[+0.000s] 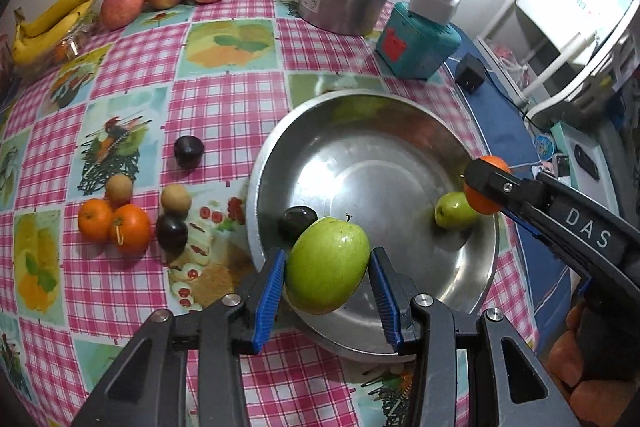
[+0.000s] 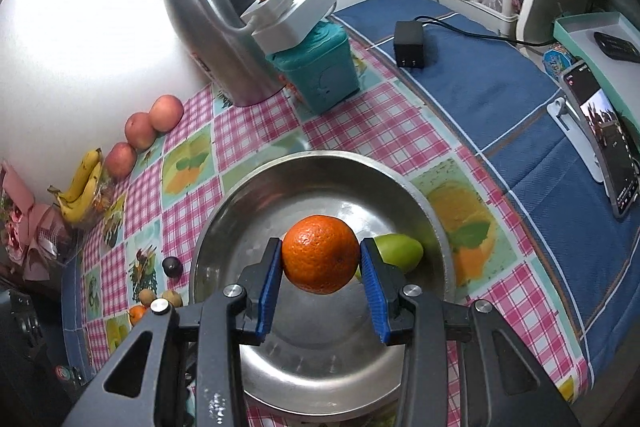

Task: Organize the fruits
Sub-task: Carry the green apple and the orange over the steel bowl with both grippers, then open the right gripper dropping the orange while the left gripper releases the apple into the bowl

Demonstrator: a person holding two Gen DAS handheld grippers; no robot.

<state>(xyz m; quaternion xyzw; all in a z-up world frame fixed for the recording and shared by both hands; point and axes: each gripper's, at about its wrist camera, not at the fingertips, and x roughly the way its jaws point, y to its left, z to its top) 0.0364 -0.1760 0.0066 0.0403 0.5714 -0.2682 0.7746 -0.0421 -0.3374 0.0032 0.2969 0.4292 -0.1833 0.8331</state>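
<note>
Above the steel bowl [image 1: 280, 163], my left hand-held gripper [image 1: 328, 267] clamps a green apple [image 1: 327, 263] and my right hand-held gripper [image 2: 320, 259] clamps an orange [image 2: 320, 253], both raised, I judge, for dropping inside. Within the bowl lie a small green fruit [image 1: 454, 211] and a dark plum [image 1: 298, 219]; more fruits wait left of the bowl on the tabletop [image 1: 224, 107].

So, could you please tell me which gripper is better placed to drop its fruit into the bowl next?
Probably the right gripper: its orange hangs over the bowl's middle, whereas the left gripper's green apple sits over the near rim.
</note>
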